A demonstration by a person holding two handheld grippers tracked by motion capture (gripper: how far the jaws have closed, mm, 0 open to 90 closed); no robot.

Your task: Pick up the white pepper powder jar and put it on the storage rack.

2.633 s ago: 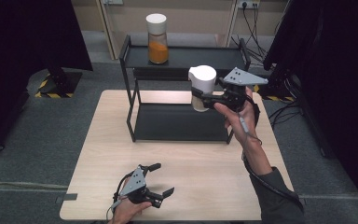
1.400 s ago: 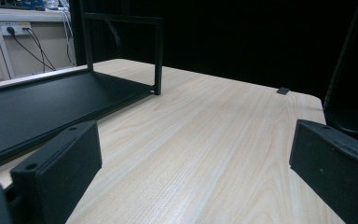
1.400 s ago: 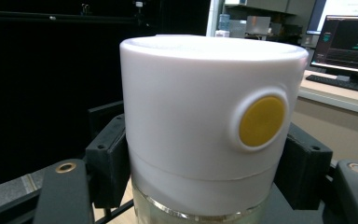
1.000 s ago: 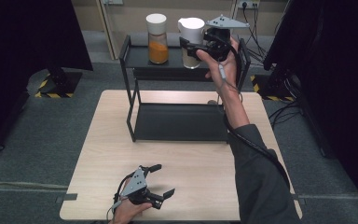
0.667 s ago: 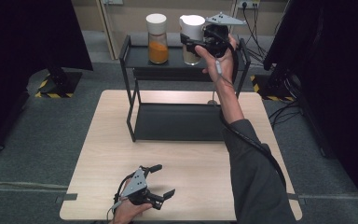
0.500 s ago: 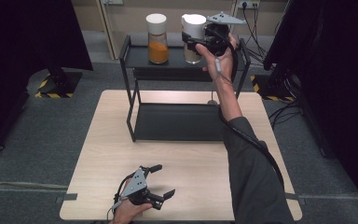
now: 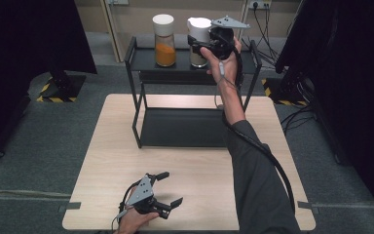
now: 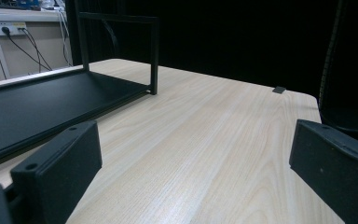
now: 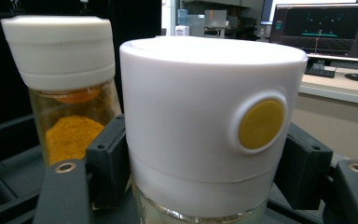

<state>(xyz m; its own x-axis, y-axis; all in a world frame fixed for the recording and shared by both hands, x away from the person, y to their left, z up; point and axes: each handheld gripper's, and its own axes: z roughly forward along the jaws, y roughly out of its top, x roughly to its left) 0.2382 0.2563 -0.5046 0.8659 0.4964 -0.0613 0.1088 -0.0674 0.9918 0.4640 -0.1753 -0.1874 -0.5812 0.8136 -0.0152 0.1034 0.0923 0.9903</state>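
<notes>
At the near edge of the pale wood-grain worktop (image 7: pixel 195 161), left of its middle, the person's left hand (image 7: pixel 132 220) rests low with the left gripper (image 7: pixel 166 191) lying just above the bare surface. Its jaws stand wide apart, and between them lies bare worktop. From that gripper's own view the two black jaws frame a stretch of light wood running out to the far corner.

Further back, a black metal two-tier rack (image 7: pixel 141 105) stands along the far edge of the worktop, its lower tray sitting on the wood and its upper shelf raised on thin posts.

The person's right arm, in a dark grey sleeve (image 7: pixel 258 185), reaches across the worktop up to that upper shelf. There the right gripper (image 7: pixel 197 46), with its grey three-cornered plate on top, has its jaws closed against the sides of a glass jar with a tall white cap and a round yellow spot on the cap (image 9: pixel 214 121). This jar is at the right part of the upper shelf; whether its base touches the shelf I cannot tell.

Just beside it, toward the shelf's middle, stands a clear glass jar of orange powder with a white lid (image 7: pixel 164 34), upright, the two jars close together but apart.
</notes>
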